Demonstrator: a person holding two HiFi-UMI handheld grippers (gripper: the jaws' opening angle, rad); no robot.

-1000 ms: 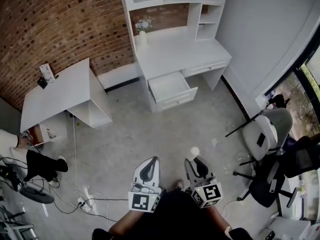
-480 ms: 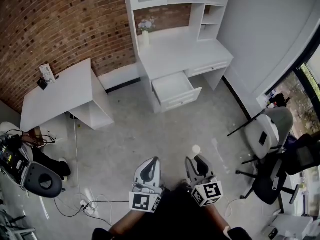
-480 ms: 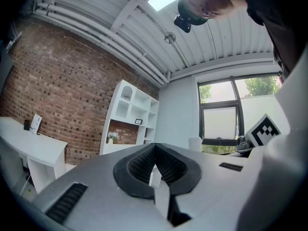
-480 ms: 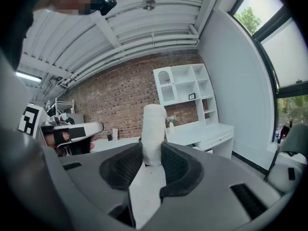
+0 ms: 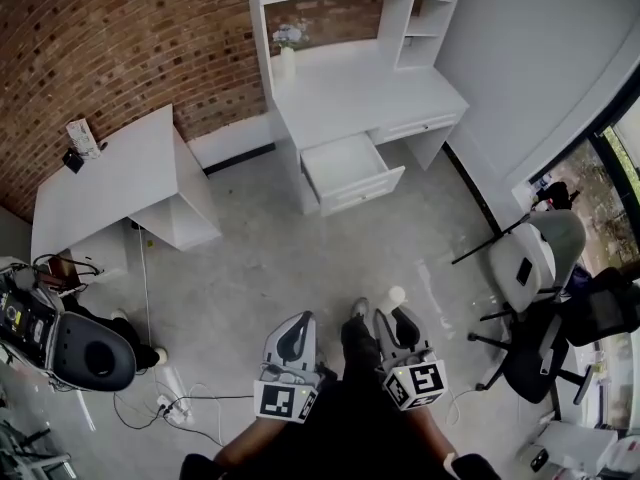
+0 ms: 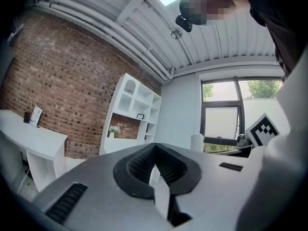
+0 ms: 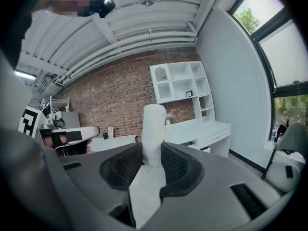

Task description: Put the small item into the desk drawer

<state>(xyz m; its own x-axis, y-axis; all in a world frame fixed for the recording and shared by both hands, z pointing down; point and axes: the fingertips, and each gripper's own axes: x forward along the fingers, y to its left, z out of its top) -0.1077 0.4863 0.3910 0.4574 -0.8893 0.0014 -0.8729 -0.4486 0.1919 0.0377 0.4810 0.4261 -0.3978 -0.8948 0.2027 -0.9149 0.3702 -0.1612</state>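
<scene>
Bare concrete floor (image 5: 270, 268) is lying open between the person and the white desk (image 5: 360, 93), which is standing against the brick wall (image 5: 130, 38). This is leaving a wide, straight lane ahead.

The desk drawer (image 5: 340, 163) is hanging pulled out toward the room with its inside bare. I am judging it ready to receive the item from above, so no opening step is left.

Lane edges: the side table (image 5: 110, 178) is bounding it on the left and the office chairs (image 5: 530, 268) on the right, both well apart from the path. Cables (image 5: 190, 403) are trailing on the floor near the left side and could catch a foot.

The right gripper (image 7: 153, 160) is pinching the small item (image 7: 154, 129), a white cylinder, at its lower end. It is carrying it upright, probably so it can drop straight in. In the head view the item (image 5: 395, 296) is sitting well short of the drawer.

The left gripper (image 6: 153, 155) is riding alongside with its jaws pressed together on nothing. I am judging it idle.
</scene>
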